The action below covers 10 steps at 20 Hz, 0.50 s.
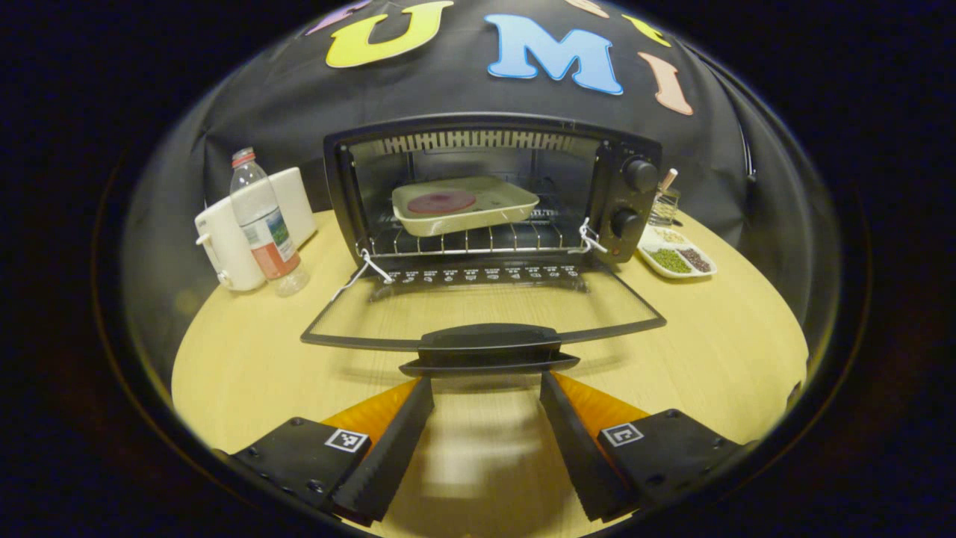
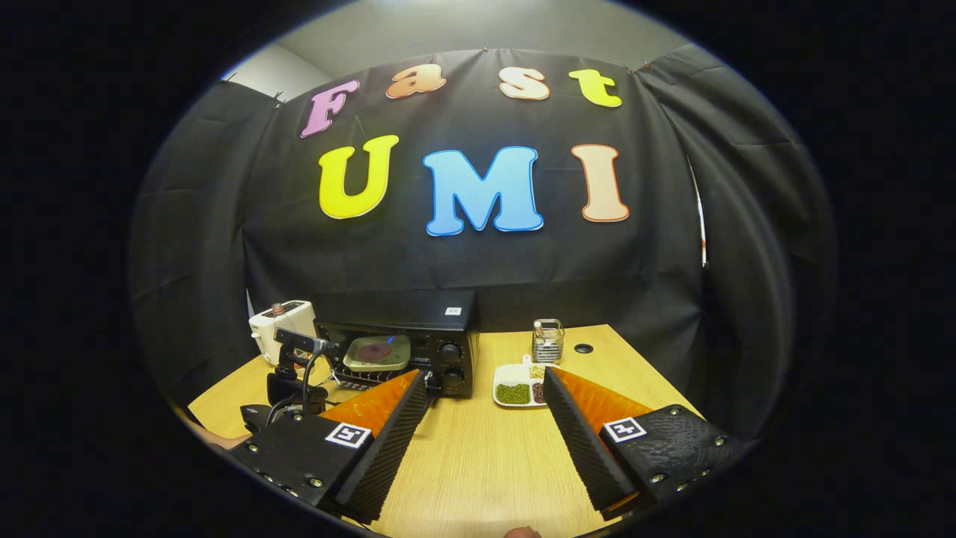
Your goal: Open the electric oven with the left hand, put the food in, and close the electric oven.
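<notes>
The black electric oven [image 1: 493,187] stands at the back of the wooden table with its glass door [image 1: 485,306] folded down flat. On the oven rack rests a cream dish [image 1: 463,203] holding a round red piece of food. My left gripper [image 1: 485,382] is open, its fingertips just short of the door handle [image 1: 489,350] and not touching it. In the right gripper view the oven [image 2: 407,347] is farther off at the left, the dish [image 2: 377,353] inside it. My right gripper [image 2: 485,376] is open and empty above the table. The left gripper [image 2: 287,373] sits in front of the oven.
Left of the oven are a water bottle [image 1: 261,224] and a white appliance [image 1: 220,243]. To its right lie a divided dish of beans [image 1: 676,255] and a small holder [image 1: 663,203]. The wooden table [image 1: 709,351] reaches bare toward me.
</notes>
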Each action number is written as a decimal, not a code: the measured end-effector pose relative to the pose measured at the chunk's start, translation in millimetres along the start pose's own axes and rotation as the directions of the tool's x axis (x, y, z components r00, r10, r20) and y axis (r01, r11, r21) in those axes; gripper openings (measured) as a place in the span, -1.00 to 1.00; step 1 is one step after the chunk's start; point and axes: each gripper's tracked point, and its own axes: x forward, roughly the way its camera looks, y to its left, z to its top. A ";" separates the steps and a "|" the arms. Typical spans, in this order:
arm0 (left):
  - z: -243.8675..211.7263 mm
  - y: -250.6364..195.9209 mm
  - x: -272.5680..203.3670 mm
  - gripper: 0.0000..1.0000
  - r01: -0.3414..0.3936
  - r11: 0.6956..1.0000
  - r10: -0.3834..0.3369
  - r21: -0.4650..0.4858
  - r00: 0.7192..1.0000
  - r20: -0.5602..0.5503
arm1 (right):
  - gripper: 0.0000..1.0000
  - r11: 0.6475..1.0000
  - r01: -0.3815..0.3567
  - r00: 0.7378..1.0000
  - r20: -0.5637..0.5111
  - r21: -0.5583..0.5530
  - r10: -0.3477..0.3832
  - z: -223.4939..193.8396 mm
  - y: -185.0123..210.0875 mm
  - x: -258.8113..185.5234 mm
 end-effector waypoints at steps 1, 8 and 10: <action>3.2 0.4 -3.1 0.94 0.002 1.000 -0.002 -0.005 1.000 0.011 | 0.96 1.000 -0.006 1.000 -0.003 -0.001 0.006 0.0 3.0 0.8; 30.1 2.1 -20.9 1.00 0.018 0.998 -0.013 -0.054 0.996 0.092 | 0.95 0.999 -0.032 0.999 -0.001 0.011 0.032 0.6 15.7 4.3; 34.6 2.7 -24.4 0.95 0.022 0.999 -0.017 -0.047 0.994 0.104 | 0.96 0.999 -0.035 0.999 -0.001 0.014 0.035 0.0 19.5 7.3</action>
